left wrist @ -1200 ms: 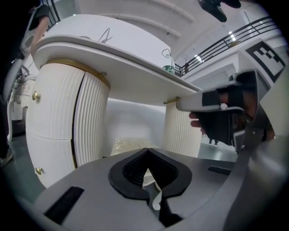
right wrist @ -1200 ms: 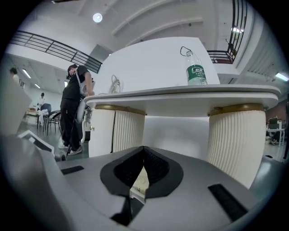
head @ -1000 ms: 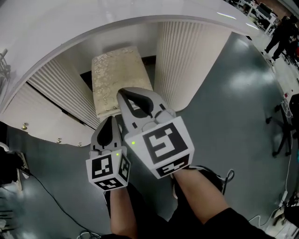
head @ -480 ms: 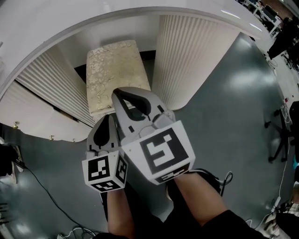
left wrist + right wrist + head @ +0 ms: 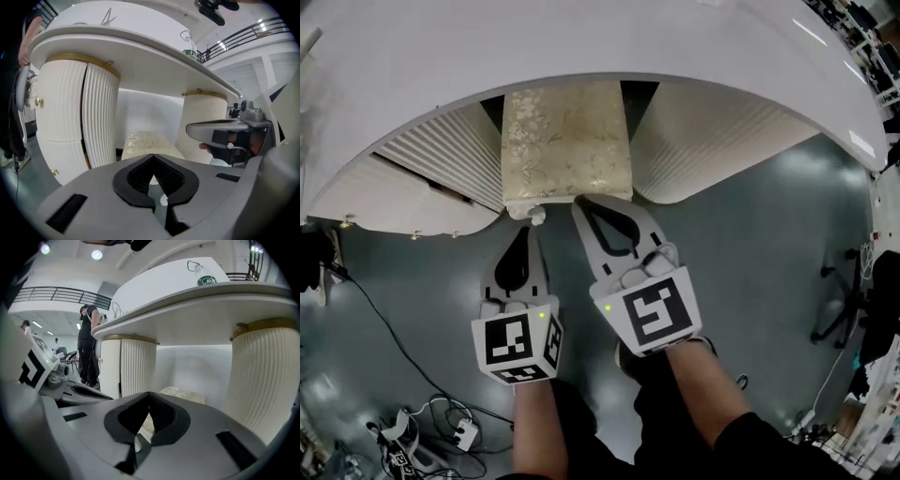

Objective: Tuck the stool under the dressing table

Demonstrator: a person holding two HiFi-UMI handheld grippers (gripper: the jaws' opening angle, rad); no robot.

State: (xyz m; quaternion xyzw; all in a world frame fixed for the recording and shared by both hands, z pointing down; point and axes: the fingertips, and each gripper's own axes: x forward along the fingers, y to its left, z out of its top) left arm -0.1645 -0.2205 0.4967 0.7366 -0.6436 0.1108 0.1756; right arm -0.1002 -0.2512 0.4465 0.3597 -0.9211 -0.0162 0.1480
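Head view: the cream stool [image 5: 565, 141] sits mostly inside the knee gap of the white bench [image 5: 581, 47], its near end protruding toward six o'clock. The left tongs [image 5: 523, 234] and right tongs [image 5: 583, 202], both closed and empty, point at that end. A final push seems left.

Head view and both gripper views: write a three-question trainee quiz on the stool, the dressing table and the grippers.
1. True or false: the stool stands out on open floor, well away from the dressing table.
2. The left gripper and the right gripper are: A) both wide open; B) both shut, holding nothing; C) both shut on a stool leg.
3. Fill in: a clear ___ with a green label stands on the tabletop.

Key: 1 false; 2 B; 3 bottle.
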